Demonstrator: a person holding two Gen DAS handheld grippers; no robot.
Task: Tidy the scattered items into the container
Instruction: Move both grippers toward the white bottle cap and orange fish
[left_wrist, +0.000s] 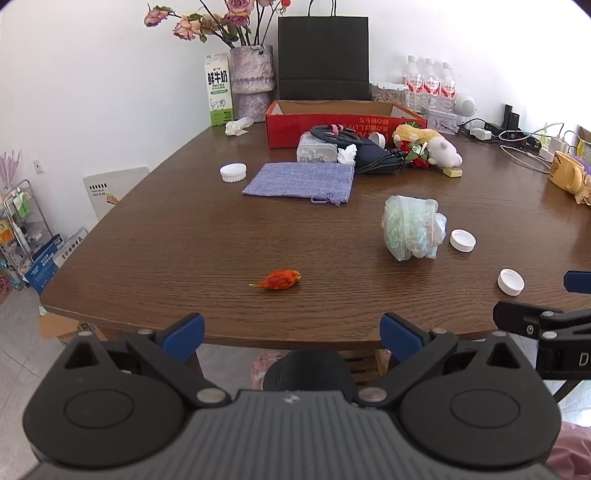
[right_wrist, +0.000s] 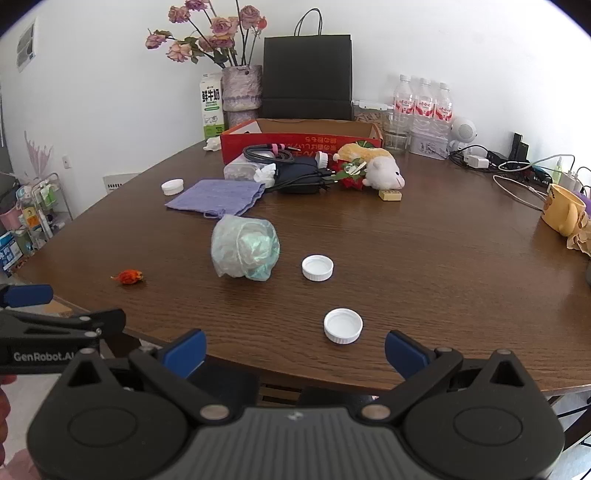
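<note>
Both hand-held grippers, left and right, gape empty, bodies cropped.

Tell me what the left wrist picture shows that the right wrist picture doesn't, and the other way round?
Only the left wrist view: a cardboard box on the floor under the table's corner. Only the right wrist view: the "GenRobot.AI" lettering on the left gripper. Both share the brown wooden table, red cardboard box, crumpled clear plastic bag, small orange dried flower, purple cloth pouch and three white round lids.
</note>
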